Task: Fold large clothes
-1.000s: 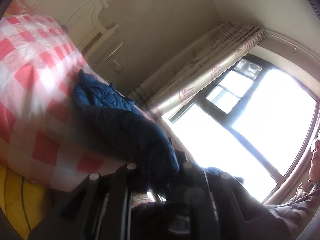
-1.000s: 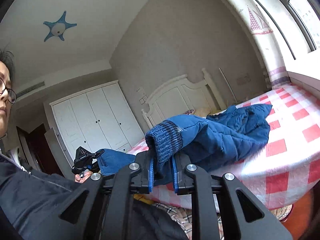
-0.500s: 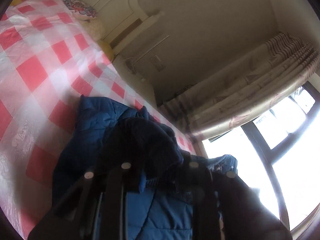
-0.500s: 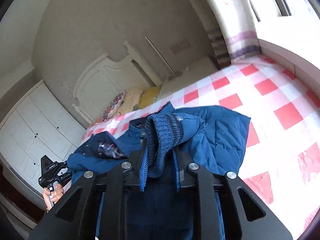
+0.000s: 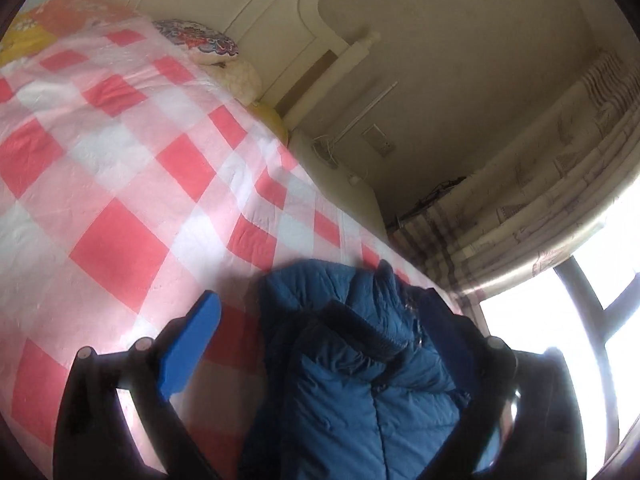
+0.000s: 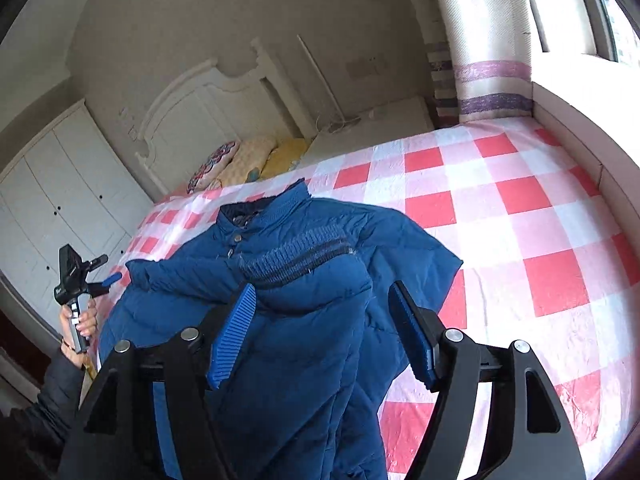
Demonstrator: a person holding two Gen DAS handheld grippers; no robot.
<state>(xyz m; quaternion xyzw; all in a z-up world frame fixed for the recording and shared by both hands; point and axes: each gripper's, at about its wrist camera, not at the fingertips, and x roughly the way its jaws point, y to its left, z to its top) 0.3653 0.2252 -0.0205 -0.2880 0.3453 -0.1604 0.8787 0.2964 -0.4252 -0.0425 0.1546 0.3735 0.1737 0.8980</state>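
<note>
A blue quilted jacket lies on the red-and-white checked bed cover, collar toward the headboard. One sleeve is folded across its chest, and the striped knit cuff rests there free. My right gripper hovers just above the folded sleeve. Its jaws are opening and the blue pads do not press on the cloth. In the left wrist view the jacket bunches between the wide, still opening jaws of my left gripper, untouched by the blue pad. That left gripper also shows at the jacket's left edge.
Pillows lie against the white headboard. A white wardrobe stands left of the bed, and a nightstand and striped curtain to the right. A ledge borders the bed's far right side. A hand holds the left gripper.
Both grippers swung down over the bed, carrying the sleeves onto the jacket. Both were shut on sleeve ends; now the jaws stand apart and the knit cuff lies loose on the chest.
</note>
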